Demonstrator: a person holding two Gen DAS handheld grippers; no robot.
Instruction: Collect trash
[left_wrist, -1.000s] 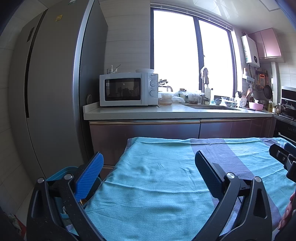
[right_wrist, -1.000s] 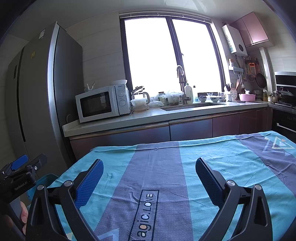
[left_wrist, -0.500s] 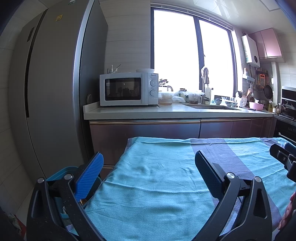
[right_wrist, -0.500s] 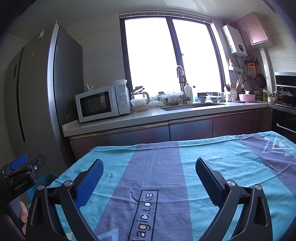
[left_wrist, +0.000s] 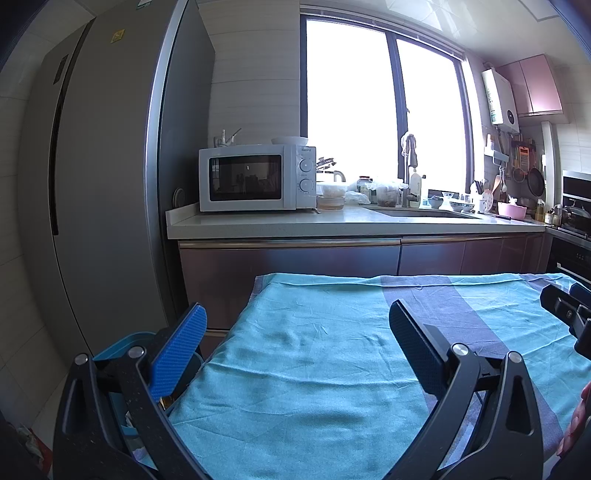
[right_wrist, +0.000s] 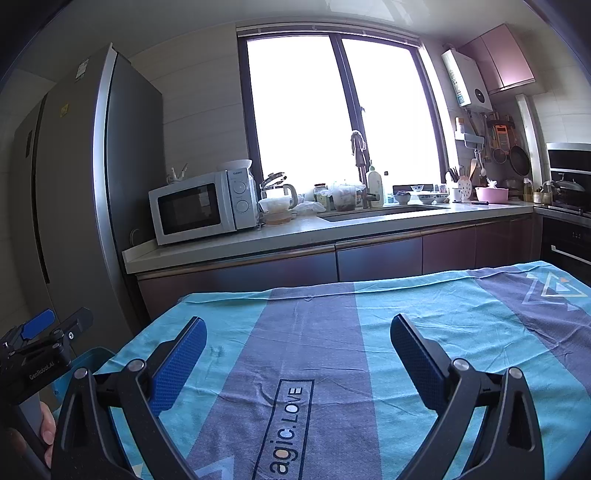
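Both of your tongs gape wide and hold nothing: the left tongs (left_wrist: 297, 345) at lower centre of their view, the blue bin (left_wrist: 125, 341) at lower left beside the cloth-covered table (left_wrist: 314, 369); the right tongs (right_wrist: 297, 349) over that cloth's grey stripe.

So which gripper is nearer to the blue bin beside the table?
Left. The left gripper hangs over the table's left edge, right above the blue bin. The right gripper is over the middle of the cloth, farther away.
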